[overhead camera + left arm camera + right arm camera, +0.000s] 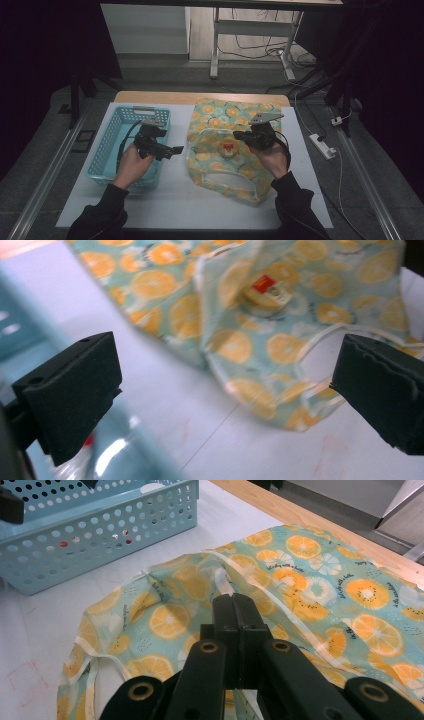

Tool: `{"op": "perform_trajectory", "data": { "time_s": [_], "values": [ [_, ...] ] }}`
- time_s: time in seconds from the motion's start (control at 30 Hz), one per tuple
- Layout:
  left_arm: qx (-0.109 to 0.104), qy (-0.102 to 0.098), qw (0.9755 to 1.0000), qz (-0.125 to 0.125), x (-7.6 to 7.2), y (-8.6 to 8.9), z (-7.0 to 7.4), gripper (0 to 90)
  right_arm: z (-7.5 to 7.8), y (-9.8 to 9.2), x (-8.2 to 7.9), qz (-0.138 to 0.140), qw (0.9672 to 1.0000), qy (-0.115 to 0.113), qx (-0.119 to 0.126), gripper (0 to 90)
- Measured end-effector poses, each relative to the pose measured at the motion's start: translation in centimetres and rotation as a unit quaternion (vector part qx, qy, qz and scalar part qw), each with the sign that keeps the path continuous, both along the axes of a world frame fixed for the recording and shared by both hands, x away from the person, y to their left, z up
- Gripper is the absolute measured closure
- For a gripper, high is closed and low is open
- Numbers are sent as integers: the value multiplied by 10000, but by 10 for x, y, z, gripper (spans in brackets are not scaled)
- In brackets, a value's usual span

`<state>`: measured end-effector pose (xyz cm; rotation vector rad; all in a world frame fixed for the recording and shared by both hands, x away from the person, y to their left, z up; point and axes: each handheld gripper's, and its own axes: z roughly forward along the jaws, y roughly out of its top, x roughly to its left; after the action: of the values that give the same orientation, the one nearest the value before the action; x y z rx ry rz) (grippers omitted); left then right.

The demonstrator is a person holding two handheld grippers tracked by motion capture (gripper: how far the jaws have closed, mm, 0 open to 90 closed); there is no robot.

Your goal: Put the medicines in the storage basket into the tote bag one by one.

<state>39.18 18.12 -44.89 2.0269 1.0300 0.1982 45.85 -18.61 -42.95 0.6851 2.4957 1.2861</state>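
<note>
A cloth bag (pixel 225 125) printed with orange slices lies on the white tabletop (pixel 170 200). My right gripper (pixel 241 135) (pixel 235 605) reaches over it from the right, jaws shut on the white-trimmed rim of the bag (pixel 300 595) and holding the mouth up. A round yellowish item with a red label (pixel 228 148) (pixel 265 290) shows inside that mouth. My left gripper (pixel 175 150) (pixel 227 370) hovers over the right edge of the blue perforated basket (pixel 112 145), pointing at the bag (pixel 280 345). Its jaws are wide open with nothing between them.
The basket (pixel 100 535) holds small items with red parts, seen through its holes. A wooden table edge (pixel 200 97) runs behind the bag. On the floor to the right lie a white power strip (pixel 322 146) and cables.
</note>
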Motion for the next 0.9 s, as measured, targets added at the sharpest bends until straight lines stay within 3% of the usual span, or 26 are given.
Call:
{"op": "perform_trajectory", "data": {
  "time_s": [0.17, 0.5, 0.57, 0.7, 0.9],
  "values": [
    [224, 95, 9995, 201, -2, 19, -3, 1, 0, 1, 0, 11, 10000, 4, -20, 900],
    [404, 278, 9966, 662, -4, 52, -15, 2, -1, 1, 0, 9, 10000, 2, -24, 900],
    [385, 287, 9967, 651, -4, 58, -19, 2, -1, 1, 0, 6, 10000, -4, -26, 900],
    [708, 393, 9937, 775, -3, 65, -28, 1, -1, 2, 0, 4, 10000, 2, -32, 900],
    [888, 705, 9905, 777, 3, 65, -38, 1, -2, 2, 0, 6, 10000, 9, -46, 900]
  ]
}}
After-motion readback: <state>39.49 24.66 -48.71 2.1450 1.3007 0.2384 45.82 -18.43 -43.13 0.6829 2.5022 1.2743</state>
